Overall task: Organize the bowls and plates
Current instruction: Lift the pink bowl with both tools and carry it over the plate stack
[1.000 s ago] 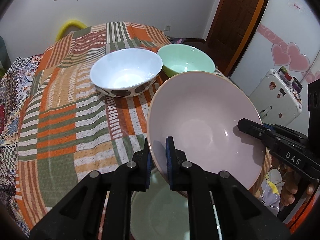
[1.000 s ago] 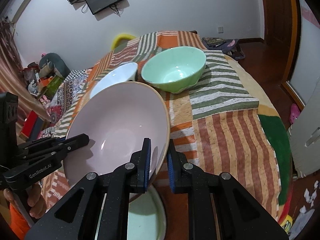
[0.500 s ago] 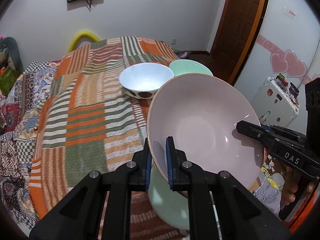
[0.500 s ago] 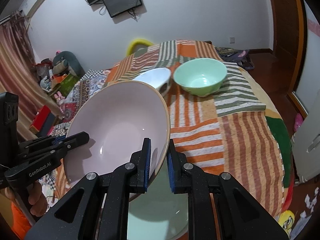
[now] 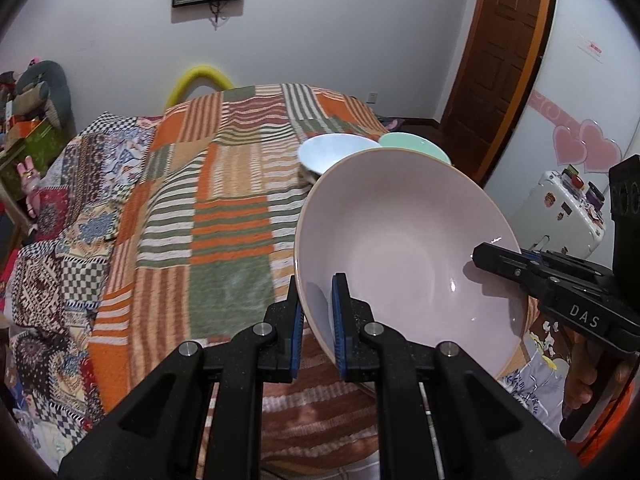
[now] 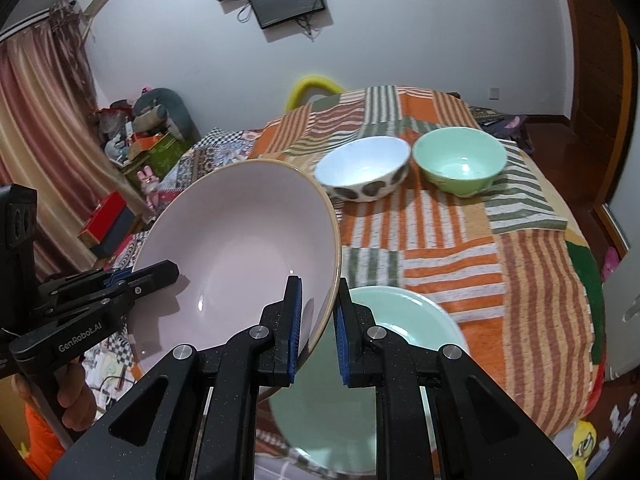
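Note:
A large pale pink bowl (image 5: 404, 248) hangs tilted in the air above the patchwork-covered table. My left gripper (image 5: 316, 320) is shut on its near-left rim. My right gripper (image 6: 316, 320) is shut on the opposite rim, and the pink bowl (image 6: 240, 248) fills the left of the right wrist view. Below it a pale green plate (image 6: 360, 380) lies on the table's near edge. A white bowl with dark spots (image 6: 364, 172) and a green bowl (image 6: 460, 164) stand side by side at the far part of the table. Both also show in the left wrist view: the white bowl (image 5: 332, 152) and the green bowl (image 5: 416, 146).
The striped patchwork cloth (image 5: 224, 216) covers the round table, which drops off at its edges. A yellow chair back (image 5: 200, 80) stands behind it. A white suitcase (image 5: 560, 216) and a wooden door (image 5: 508, 48) are to the right. Cluttered boxes (image 6: 140, 148) sit at the left.
Both grippers have lifted the pink bowl up and back from the table. The white and green bowls now look farther away, and the green plate below is uncovered.

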`<state>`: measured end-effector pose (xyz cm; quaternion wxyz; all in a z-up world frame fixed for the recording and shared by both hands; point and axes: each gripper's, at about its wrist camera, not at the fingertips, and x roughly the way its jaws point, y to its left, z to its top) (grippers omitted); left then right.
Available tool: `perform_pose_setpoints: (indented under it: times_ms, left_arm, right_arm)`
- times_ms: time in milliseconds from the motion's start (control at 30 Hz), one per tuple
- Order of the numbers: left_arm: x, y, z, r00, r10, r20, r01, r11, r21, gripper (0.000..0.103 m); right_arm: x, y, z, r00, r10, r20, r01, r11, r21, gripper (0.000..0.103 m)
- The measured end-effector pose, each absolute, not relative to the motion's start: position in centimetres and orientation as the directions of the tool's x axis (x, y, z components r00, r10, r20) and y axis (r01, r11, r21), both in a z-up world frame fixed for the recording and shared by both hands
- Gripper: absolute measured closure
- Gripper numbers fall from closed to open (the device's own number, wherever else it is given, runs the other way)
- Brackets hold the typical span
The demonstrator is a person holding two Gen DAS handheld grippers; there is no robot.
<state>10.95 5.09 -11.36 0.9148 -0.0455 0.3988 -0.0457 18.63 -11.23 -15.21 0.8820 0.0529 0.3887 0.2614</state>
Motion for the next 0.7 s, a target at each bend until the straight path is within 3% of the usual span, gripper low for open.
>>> perform_pose_setpoints:
  times_ms: [700]
  left_arm:
    - [9.3, 12.3, -17.6, 0.591, -0.046, -0.805, -0.100, 0.986, -0.130, 0.091]
  right_arm:
    - [18.6, -3.1, -20.0, 0.412, 0.515, -0.752, -0.511, 0.814, 0.277, 0.089]
